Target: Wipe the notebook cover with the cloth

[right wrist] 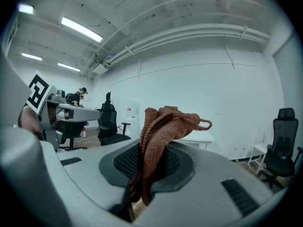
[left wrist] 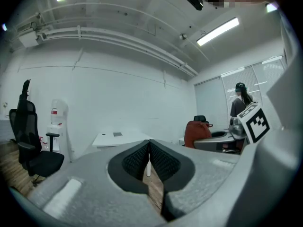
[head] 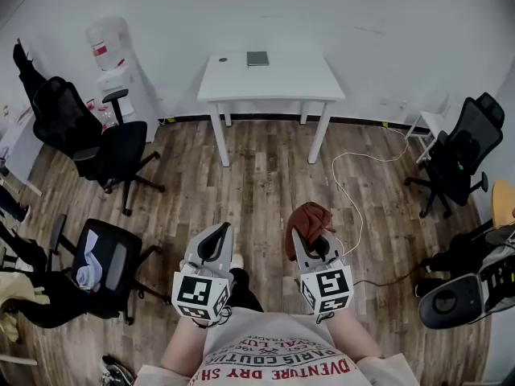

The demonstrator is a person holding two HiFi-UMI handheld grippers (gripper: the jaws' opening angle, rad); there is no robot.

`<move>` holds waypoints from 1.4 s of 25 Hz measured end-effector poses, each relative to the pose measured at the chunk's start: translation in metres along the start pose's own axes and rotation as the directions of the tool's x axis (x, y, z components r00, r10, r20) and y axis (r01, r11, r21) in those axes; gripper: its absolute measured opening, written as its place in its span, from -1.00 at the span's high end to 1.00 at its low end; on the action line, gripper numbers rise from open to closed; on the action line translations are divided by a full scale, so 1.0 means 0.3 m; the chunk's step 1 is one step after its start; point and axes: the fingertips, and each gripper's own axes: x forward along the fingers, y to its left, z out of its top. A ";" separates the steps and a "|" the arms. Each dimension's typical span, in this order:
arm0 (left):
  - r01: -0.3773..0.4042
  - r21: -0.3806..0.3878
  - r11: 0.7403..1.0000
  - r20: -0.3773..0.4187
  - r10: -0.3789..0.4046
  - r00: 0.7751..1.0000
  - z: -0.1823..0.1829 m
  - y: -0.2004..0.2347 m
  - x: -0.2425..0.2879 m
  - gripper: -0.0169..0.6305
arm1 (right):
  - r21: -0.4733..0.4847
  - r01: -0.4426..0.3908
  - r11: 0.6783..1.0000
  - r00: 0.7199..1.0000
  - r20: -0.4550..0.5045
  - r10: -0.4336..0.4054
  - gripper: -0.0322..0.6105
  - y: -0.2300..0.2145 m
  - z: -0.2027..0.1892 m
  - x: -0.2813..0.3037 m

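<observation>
The right gripper [head: 312, 241] is clamping the cloth [head: 308, 218], a rust-brown knitted rag, soft and bunched, with a small loop sticking out at 1 corner in the right gripper view. Its ribbed black pads [right wrist: 124, 162] are biting only a fold, and most of the fabric is flopping loose above the jaws. The left gripper [head: 219, 233] is carrying nothing, its jaws pressed together with just a sliver of floor showing between them. The notebook [head: 257, 58], small, flat and dark grey, is lying near the far edge of the white desk [head: 298, 87], well apart from both grippers across the wood-plank floor [head: 265, 175]. The main risk, as I am judging it, is the loose bunch dragging free of the pads once it is rubbing against the cover. The thin notebook could also be sliding on the smooth desk top if nothing is pinning it. A pale cable [head: 348, 185] is snaking across the floor beside the desk and could be catching a foot on the way over.
</observation>
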 end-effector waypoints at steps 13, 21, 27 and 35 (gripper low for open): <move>0.090 -0.076 0.993 -0.010 -0.091 0.996 -0.020 0.436 0.493 0.91 | 0.044 0.057 0.997 0.996 -0.077 -0.053 0.67 -0.136 0.030 0.582; 0.137 -0.080 0.987 -0.003 -0.138 0.990 0.048 0.779 0.805 0.91 | 0.022 0.098 0.995 0.991 -0.091 -0.096 0.67 -0.187 0.160 0.994; 0.149 -0.102 0.984 -0.011 -0.150 0.989 0.044 0.968 0.948 0.91 | 0.039 0.100 0.994 0.990 -0.105 -0.095 0.67 -0.201 0.199 1.220; 0.087 -0.125 0.988 -0.051 -0.094 0.994 -0.013 1.110 1.118 0.91 | 0.059 0.048 0.997 0.991 -0.125 -0.040 0.67 -0.278 0.178 1.469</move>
